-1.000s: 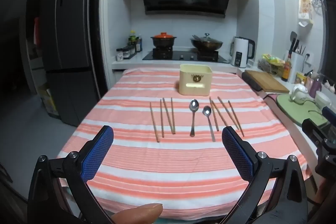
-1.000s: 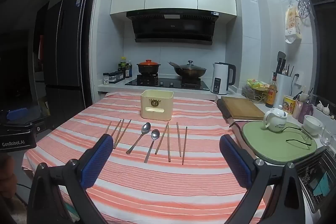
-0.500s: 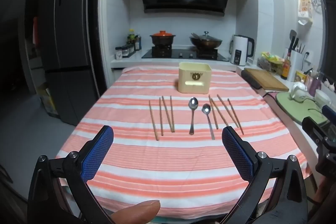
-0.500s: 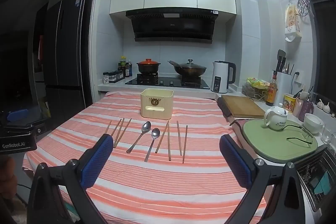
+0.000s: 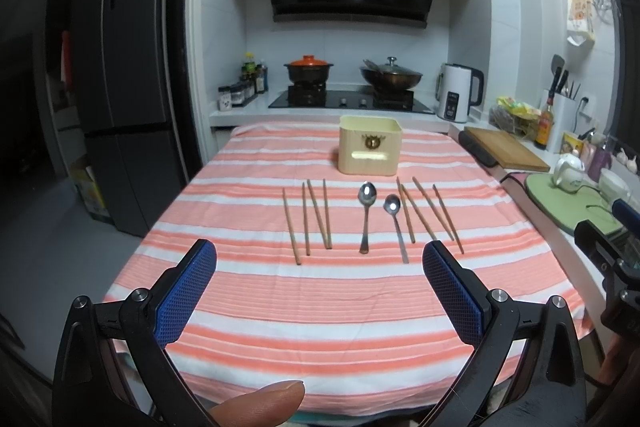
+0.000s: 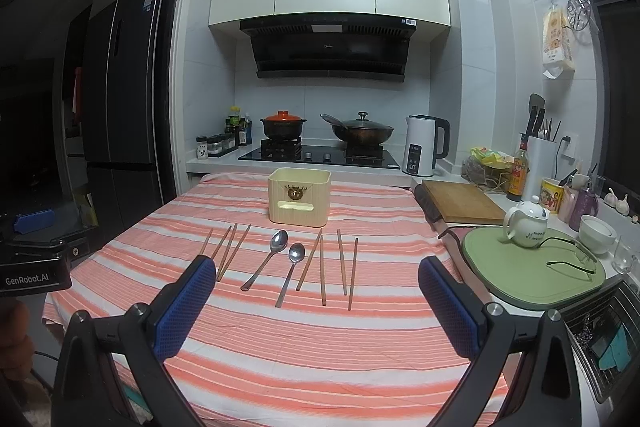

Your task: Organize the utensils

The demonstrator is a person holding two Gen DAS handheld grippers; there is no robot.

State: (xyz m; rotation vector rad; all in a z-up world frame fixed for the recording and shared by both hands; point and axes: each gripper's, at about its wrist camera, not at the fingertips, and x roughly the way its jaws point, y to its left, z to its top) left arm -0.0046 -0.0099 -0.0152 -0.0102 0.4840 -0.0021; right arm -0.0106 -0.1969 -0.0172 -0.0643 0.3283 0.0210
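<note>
On the striped tablecloth [image 5: 320,291] lie several wooden chopsticks on the left [image 5: 308,217], two metal spoons [image 5: 366,215] in the middle and several chopsticks on the right [image 5: 430,213]. A cream utensil box [image 5: 370,150] stands behind them. My left gripper [image 5: 318,281] is open and empty, near the table's front edge. In the right wrist view the box [image 6: 299,201], spoons [image 6: 267,259] and right chopsticks [image 6: 342,263] show too. My right gripper [image 6: 316,291] is open and empty, in front of the utensils.
A wooden cutting board [image 6: 460,201], a green mat [image 6: 532,267] with a white teapot [image 6: 525,221] and glasses lie right of the table. A stove with pots and a kettle [image 6: 424,145] stands behind. A fridge [image 5: 120,87] is at left.
Both grippers have drifted slightly; the utensils sit a touch higher in both views. Nothing on the table has moved.
</note>
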